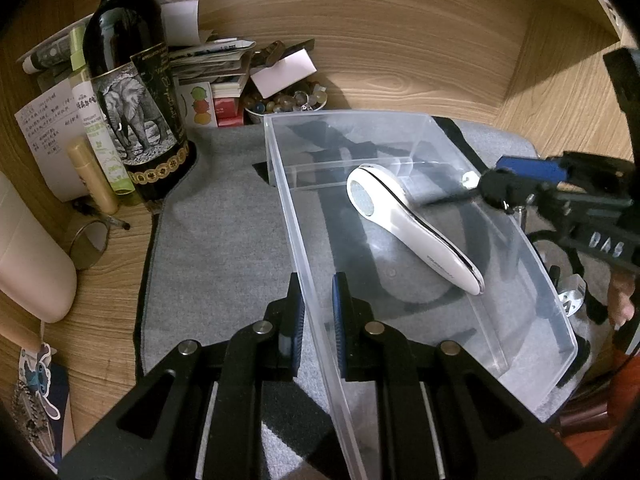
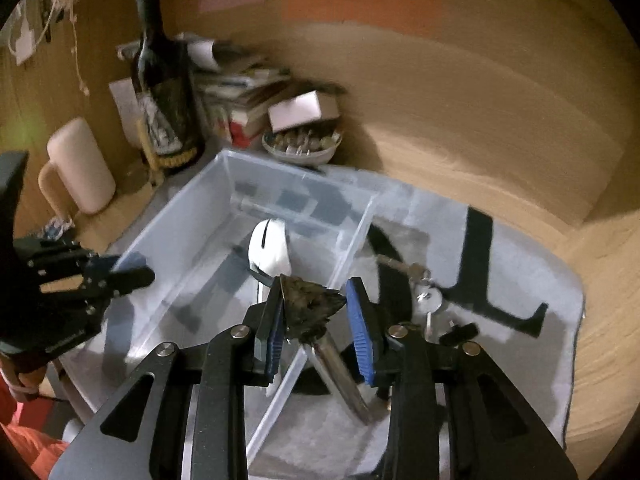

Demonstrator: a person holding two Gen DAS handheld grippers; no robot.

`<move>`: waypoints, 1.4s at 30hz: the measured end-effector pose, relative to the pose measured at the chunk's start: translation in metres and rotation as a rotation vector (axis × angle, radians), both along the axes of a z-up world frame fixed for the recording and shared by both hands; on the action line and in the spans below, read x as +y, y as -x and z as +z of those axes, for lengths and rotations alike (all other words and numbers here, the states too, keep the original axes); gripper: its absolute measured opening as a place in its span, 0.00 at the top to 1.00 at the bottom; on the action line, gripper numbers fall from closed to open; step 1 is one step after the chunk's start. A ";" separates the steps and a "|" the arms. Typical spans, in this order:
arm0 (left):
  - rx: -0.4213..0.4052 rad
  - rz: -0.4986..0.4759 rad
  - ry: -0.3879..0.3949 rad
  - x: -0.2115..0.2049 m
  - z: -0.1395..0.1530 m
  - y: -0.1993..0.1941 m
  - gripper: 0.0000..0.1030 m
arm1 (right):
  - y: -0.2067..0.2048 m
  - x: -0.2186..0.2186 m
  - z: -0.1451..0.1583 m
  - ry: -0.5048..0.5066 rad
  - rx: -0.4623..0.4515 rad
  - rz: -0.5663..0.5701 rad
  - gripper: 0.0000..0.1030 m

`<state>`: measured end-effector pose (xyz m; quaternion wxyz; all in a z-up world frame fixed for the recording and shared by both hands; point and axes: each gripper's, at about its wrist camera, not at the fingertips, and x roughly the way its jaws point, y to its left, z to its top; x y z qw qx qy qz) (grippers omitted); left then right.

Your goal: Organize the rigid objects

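A clear plastic bin [image 1: 532, 256] sits on a grey mat [image 1: 216, 216]. A white handheld device [image 1: 416, 232] lies inside it, also seen in the right wrist view [image 2: 269, 248]. My left gripper [image 1: 318, 312] is shut on the bin's near left wall [image 1: 298, 240]. In the right wrist view my right gripper [image 2: 314, 316] holds a dark jagged-headed tool with a metal handle [image 2: 316, 308] between its pads, over the bin's right wall [image 2: 352, 240]. A bunch of keys [image 2: 426, 296] lies on the mat just right of the bin.
A dark wine bottle with an elephant label [image 1: 136, 92], tubes, a stack of papers and a bowl of beads [image 1: 284, 102] stand at the back left. A pink mug [image 2: 78, 168] stands left. Wooden walls close the back and right.
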<state>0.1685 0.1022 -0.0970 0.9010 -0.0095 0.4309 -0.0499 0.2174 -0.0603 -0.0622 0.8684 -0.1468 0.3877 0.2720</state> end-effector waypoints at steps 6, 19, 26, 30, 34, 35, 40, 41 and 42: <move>0.000 -0.001 -0.001 0.000 0.000 0.000 0.88 | 0.012 0.010 -0.010 0.025 0.010 0.052 0.58; 0.001 0.003 -0.004 0.000 0.000 0.000 0.88 | 0.011 -0.029 0.014 -0.025 -0.059 -0.037 0.57; 0.002 0.010 -0.012 -0.002 0.000 0.000 0.88 | -0.007 -0.063 -0.009 -0.013 0.017 -0.142 0.57; 0.003 0.015 -0.014 -0.003 0.000 0.000 0.88 | -0.016 -0.068 -0.034 0.018 0.083 -0.148 0.57; 0.005 0.020 -0.014 -0.003 0.000 0.000 0.88 | -0.017 -0.062 -0.046 0.028 0.111 -0.122 0.62; 0.005 0.020 -0.015 -0.003 0.000 0.000 0.88 | -0.018 -0.059 -0.048 0.033 0.113 -0.109 0.67; 0.006 0.022 -0.015 -0.003 0.000 0.000 0.88 | -0.021 -0.043 -0.052 0.047 0.114 -0.049 0.77; 0.006 0.021 -0.015 -0.003 0.000 0.000 0.88 | -0.022 -0.040 -0.055 0.057 0.122 -0.040 0.78; 0.006 0.021 -0.014 -0.003 0.000 0.000 0.88 | -0.024 -0.038 -0.058 0.068 0.130 -0.036 0.78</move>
